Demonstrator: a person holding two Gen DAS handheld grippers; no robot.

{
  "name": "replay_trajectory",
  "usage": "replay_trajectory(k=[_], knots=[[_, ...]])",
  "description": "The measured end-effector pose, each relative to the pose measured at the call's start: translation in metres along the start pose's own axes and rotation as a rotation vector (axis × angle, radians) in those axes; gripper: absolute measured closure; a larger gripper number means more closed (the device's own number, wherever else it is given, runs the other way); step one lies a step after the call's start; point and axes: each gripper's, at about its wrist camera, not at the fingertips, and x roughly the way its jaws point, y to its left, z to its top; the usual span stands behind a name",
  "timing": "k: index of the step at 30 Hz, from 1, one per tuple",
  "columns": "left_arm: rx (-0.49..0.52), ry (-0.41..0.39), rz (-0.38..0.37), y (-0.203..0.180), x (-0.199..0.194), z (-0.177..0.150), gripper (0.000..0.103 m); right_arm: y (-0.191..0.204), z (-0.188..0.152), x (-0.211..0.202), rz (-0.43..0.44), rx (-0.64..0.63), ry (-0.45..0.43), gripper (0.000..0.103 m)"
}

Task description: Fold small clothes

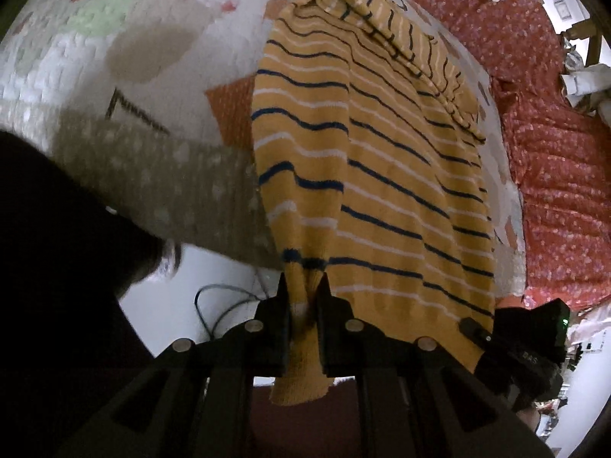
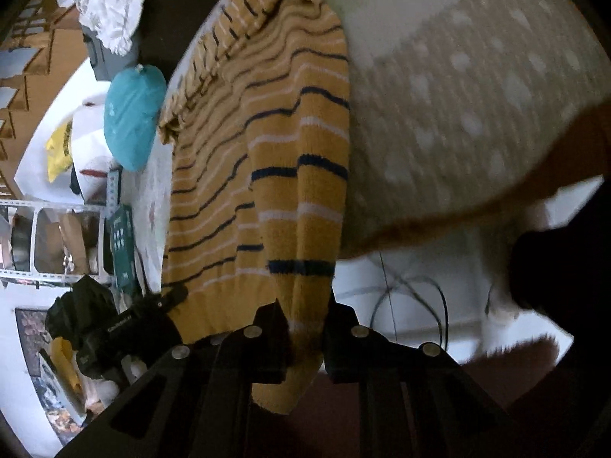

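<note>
A mustard-yellow knitted sweater point(image 1: 382, 175) with navy and white stripes lies stretched over a patterned blanket point(image 1: 152, 57). My left gripper point(image 1: 303, 305) is shut on the sweater's hem corner, with the cuff hanging down between the jaws. My right gripper point(image 2: 303, 324) is shut on the same sweater point(image 2: 259, 175) at another hem corner or sleeve end. Each gripper shows in the other's view, the right one in the left wrist view point(image 1: 515, 347) and the left one in the right wrist view point(image 2: 114, 328). A sleeve lies folded over the far part of the sweater.
A red floral quilt point(image 1: 553, 152) lies beside the blanket. A teal bag point(image 2: 133, 122), a white shelf unit point(image 2: 57, 236) and a green box point(image 2: 122, 244) stand at the left in the right wrist view. Cables point(image 2: 412, 305) lie on the white floor below the blanket's edge.
</note>
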Motion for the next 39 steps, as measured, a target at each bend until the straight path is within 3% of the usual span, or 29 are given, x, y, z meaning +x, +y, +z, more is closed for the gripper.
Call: replay_trajectory(k=[7,12,15,19,26,29,34,35,37,39], knots=[[-0.019,-0.065,-0.09,-0.005,-0.034,0.024,0.093,0.041,0.032,-0.03,0.064,-0.102,-0.069,0.089],[-0.021,-0.143,-0.118,-0.041,-0.043,0.085,0.093,0.089,0.087,-0.042,0.067,-0.189,-0.146,0.089],[-0.003,-0.192,-0.091,-0.072,-0.044,0.125,0.093,0.115,0.134,-0.036,0.045,-0.224,-0.202,0.089],[-0.022,-0.2,-0.074,-0.097,-0.027,0.199,0.093,0.135,0.195,-0.015,-0.012,-0.229,-0.24,0.089],[0.034,-0.205,0.042,-0.13,0.024,0.295,0.092,0.135,0.293,0.035,-0.083,-0.206,-0.292,0.088],[0.006,-0.166,0.061,-0.126,0.055,0.327,0.091,0.122,0.318,0.05,-0.072,-0.184,-0.32,0.081],[-0.046,-0.15,-0.031,-0.115,0.06,0.347,0.089,0.116,0.334,0.051,-0.021,-0.138,-0.323,0.066],[-0.044,-0.156,-0.039,-0.115,0.057,0.348,0.086,0.121,0.334,0.046,-0.017,-0.162,-0.34,0.062],[-0.048,-0.196,-0.043,-0.112,0.044,0.35,0.076,0.131,0.33,0.037,-0.033,-0.218,-0.378,0.038],[-0.05,-0.232,-0.028,-0.109,0.031,0.351,0.068,0.136,0.327,0.032,-0.043,-0.244,-0.398,0.037]])
